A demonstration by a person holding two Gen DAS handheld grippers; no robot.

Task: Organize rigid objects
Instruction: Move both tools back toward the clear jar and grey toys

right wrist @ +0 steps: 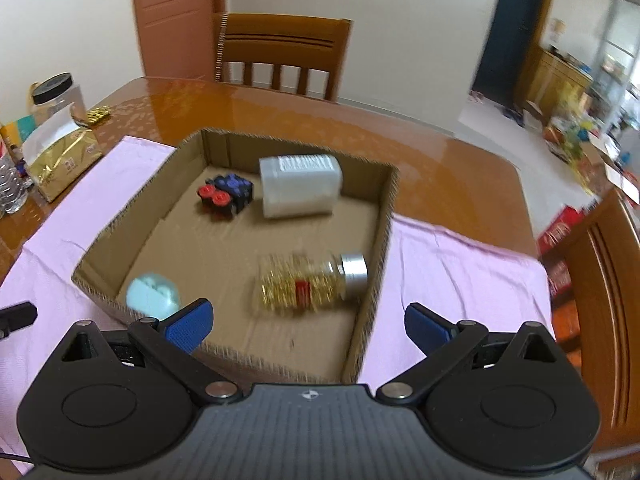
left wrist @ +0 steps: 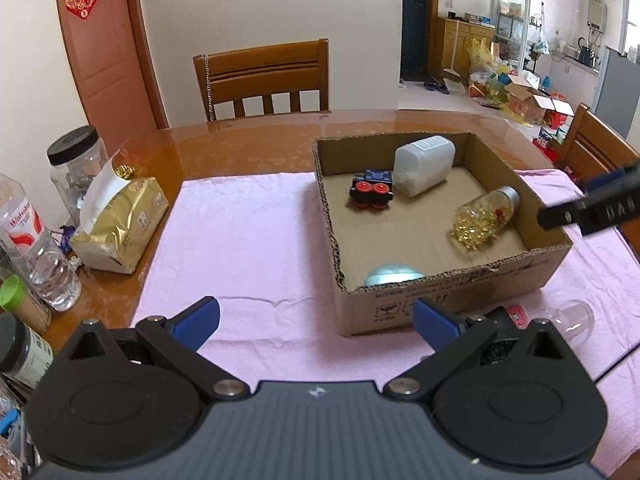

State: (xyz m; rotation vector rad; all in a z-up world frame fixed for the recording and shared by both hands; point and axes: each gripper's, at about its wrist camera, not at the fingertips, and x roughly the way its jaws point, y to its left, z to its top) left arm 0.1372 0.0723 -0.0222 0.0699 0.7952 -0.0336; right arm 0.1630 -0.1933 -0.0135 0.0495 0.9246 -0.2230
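A cardboard box [left wrist: 456,292] [right wrist: 372,264] stands on the pink cloth. In it lie a white plastic jug [left wrist: 424,165] [right wrist: 300,190], a black toy with red wheels [left wrist: 370,194] [right wrist: 224,194], a glass bottle of gold bits [left wrist: 486,216] [right wrist: 312,282] on its side, and a pale blue round object [left wrist: 394,274] [right wrist: 152,296]. My left gripper [left wrist: 316,320] is open and empty, in front of the box's near left corner. My right gripper [right wrist: 308,322] is open and empty, above the box's near wall, just behind the gold bottle. It shows from the side in the left wrist view [left wrist: 560,216].
A pink item [left wrist: 516,314] and a clear glass bulb [left wrist: 572,320] lie on the cloth [left wrist: 240,240] right of the box. A gold tissue pack [left wrist: 120,224] [right wrist: 60,156], jars and a water bottle [left wrist: 36,248] crowd the table's left edge. Wooden chairs [left wrist: 264,76] stand around the table.
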